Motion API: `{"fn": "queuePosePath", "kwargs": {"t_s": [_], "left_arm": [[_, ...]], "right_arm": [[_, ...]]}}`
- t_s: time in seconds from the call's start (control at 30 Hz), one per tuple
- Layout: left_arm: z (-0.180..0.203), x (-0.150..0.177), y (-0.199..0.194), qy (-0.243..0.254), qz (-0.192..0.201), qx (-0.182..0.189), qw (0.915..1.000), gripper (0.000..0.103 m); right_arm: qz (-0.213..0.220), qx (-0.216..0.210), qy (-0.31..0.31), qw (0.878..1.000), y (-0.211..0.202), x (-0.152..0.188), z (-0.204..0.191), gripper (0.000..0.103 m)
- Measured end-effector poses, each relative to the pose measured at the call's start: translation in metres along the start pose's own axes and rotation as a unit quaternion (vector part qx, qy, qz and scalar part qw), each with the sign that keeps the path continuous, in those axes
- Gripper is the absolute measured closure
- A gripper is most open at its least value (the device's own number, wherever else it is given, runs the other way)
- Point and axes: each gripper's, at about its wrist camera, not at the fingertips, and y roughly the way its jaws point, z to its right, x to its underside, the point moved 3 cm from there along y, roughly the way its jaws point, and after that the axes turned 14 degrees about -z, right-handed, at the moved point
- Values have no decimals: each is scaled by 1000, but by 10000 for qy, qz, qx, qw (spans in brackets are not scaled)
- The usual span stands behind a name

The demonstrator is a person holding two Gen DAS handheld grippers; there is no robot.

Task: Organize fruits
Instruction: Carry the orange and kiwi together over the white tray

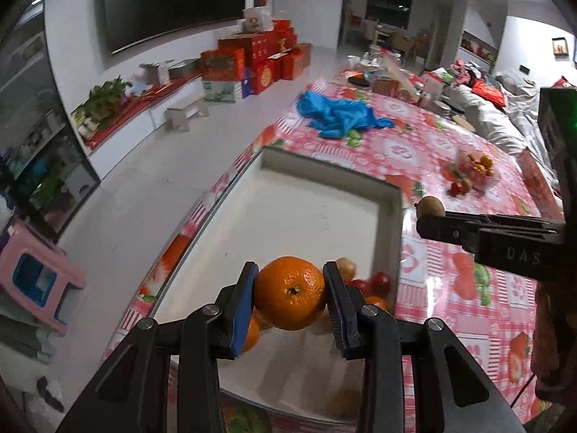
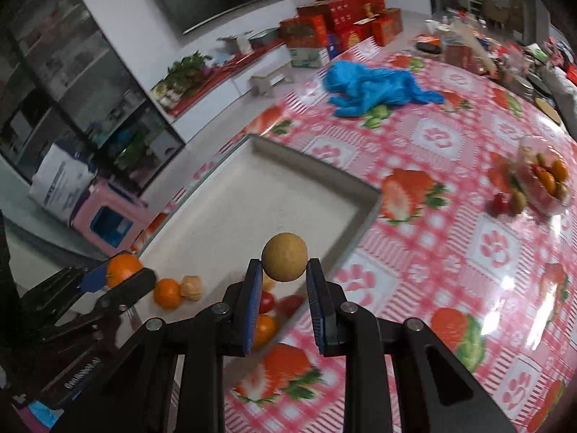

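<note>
White tray (image 1: pixel 310 195) on the tabletop (image 1: pixel 450 288) holds oranges and small red fruits (image 2: pixel 267 301) at its near end. Left claw (image 1: pixel 291 294) grips a glossy orange (image 1: pixel 290 294) above it; right claw (image 2: pixel 285 270) clamps a round tan fruit (image 2: pixel 285 257).

Beyond my table, under its pink strawberry-print cloth (image 1: pixel 414 151), I see a pale, glossy floor (image 1: pixel 155 166) running to a white wall with a large dark screen (image 1: pixel 173 0). Below that runs a long low white cabinet (image 1: pixel 144 108), with a leafy plant (image 1: pixel 104 93) on it and red gift boxes (image 1: pixel 259 54) stacked at its far end. A small white stool (image 1: pixel 187 112) stands before it. Near left are a glass-fronted cabinet (image 1: pixel 36 137) and a pink plastic stool (image 1: pixel 39 278). Far right, chairs stand by a dark window (image 1: pixel 389 3).
</note>
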Motion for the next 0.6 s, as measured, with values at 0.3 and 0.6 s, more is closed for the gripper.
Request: {"fn": "queuePosePath", "kwargs": {"t_s": [0.3, 0.6], "left_arm": [[-3, 5, 22, -7, -141, -103, 9998, 65], [0, 8, 26, 47, -184, -99, 9998, 64]], "right_arm": [[-190, 59, -165, 9997, 15, -1, -16, 76], [-312, 88, -100, 9994, 25, 3, -10, 76]]}}
